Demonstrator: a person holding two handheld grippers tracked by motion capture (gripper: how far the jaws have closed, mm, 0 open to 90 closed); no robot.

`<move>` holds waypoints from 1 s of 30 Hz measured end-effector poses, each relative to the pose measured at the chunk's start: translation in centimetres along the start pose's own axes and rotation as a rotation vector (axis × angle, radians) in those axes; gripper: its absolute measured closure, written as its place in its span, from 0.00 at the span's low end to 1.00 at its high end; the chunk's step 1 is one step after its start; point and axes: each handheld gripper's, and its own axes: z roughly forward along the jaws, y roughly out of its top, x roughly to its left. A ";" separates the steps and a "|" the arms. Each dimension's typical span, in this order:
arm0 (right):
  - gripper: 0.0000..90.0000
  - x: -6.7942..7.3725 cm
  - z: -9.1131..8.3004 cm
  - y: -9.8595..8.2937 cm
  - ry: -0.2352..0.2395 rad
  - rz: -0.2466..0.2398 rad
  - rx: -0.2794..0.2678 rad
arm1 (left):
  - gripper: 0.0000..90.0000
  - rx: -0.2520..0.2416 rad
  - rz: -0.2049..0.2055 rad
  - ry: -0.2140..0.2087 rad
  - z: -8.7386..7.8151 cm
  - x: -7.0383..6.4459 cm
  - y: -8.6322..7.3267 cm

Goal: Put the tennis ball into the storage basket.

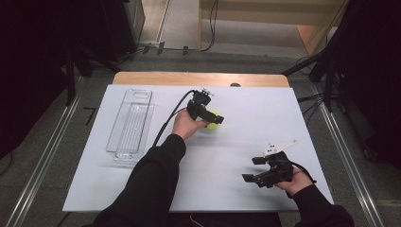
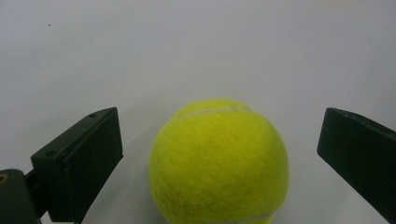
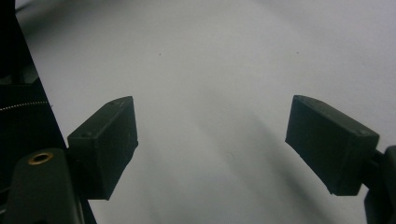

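Tennis ball (image 2: 218, 161), one only, yellow-green, sits on the white table top (image 1: 236, 156) near its middle, and my left gripper (image 1: 215, 119) reaches over it from the near side; seen along that gripper's own view, its two black jaws stand spread wide, one on each side of the ball, with bare table showing between each jaw and the felt, so I am around the ball and not pinching it; a single pale seam curves across the top of the ball. My right gripper (image 1: 253, 169) rests low at the near right of the table, well apart from the ball; its two jaws are also spread, with nothing between them but white surface, as its own view (image 3: 212, 149) shows. One clear plastic tray (image 1: 130, 124), long and narrow, lies at the far left of the table, well apart from both grippers; I cannot tell whether anything lies in it. Count on the table: one ball, one tray, two grippers, four jaws, two black sleeves coming in from the near edge.
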 end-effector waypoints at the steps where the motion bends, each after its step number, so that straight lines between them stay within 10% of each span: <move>1: 0.16 0.0 0.0 0.0 0.000 -0.001 0.000 | 0.00 0.006 0.004 0.001 0.1 0.0 0.0; 18: 0.16 0.0 0.0 0.0 -0.002 -0.001 -0.001 | 0.04 0.054 0.016 0.017 1.4 0.1 -1.1; 30: 0.16 -0.1 0.0 0.0 -0.007 0.001 -0.003 | 0.28 0.040 0.072 0.053 1.6 -0.5 -1.7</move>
